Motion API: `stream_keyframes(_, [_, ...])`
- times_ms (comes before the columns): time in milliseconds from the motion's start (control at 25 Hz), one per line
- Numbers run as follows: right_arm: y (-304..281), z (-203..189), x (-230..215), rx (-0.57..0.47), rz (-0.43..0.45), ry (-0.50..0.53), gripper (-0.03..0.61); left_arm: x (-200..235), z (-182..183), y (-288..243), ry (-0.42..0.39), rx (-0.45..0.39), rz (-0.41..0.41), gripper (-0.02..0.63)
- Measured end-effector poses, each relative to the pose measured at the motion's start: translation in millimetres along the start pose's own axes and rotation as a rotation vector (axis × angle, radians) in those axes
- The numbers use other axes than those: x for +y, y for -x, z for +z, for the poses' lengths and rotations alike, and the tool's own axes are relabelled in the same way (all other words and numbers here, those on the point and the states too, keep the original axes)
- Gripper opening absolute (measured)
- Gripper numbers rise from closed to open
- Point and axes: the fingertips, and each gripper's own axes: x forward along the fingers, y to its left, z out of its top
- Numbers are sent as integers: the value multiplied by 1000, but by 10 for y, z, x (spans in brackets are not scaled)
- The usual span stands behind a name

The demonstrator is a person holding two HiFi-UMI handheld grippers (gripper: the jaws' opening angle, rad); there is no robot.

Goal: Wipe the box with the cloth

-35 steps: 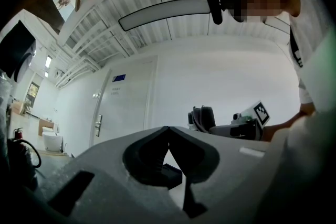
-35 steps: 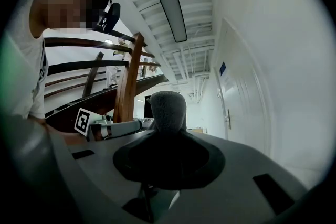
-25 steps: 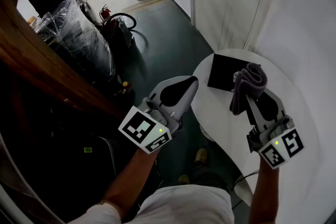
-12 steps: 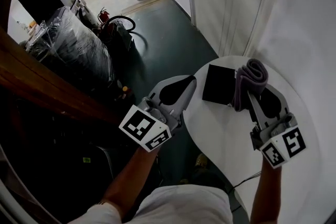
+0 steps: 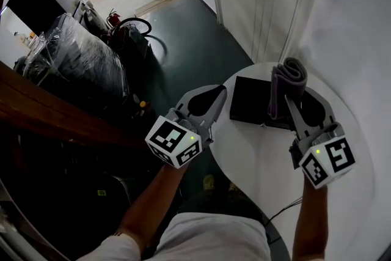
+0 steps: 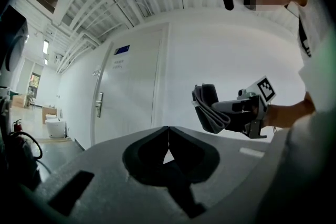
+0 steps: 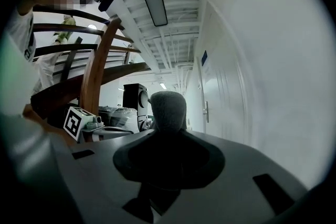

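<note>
Fingers: left gripper (image 5: 217, 93) pressed together, tips at the round white table's (image 5: 256, 159) left edge, beside the box. Right gripper (image 7: 167, 136) pinching the folded grey cloth (image 5: 288, 80), which overlaps the right edge of the black box (image 5: 249, 108) lying flat on the table.

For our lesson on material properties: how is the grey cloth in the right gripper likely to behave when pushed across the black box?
The cloth is probably floppy: it loops and droops beyond the right gripper. It seems light, held aloft by one pinch. Its thick folds would likely bunch against the box.
</note>
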Motion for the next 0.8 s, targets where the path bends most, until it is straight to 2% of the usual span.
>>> stream_keyframes(240, [-204,-164,-28,56,-51,-2,95,222,-230,-174,13,73,-14,17])
stream_keyframes(520, [-521,-402,-120,142,-149,-6,95,487,-734,-441,74,255,-27,17])
stream_keyframes(800, [-878,-726,-173,326,-194,-24,96,644,-1057,-643,170,389,-48,18])
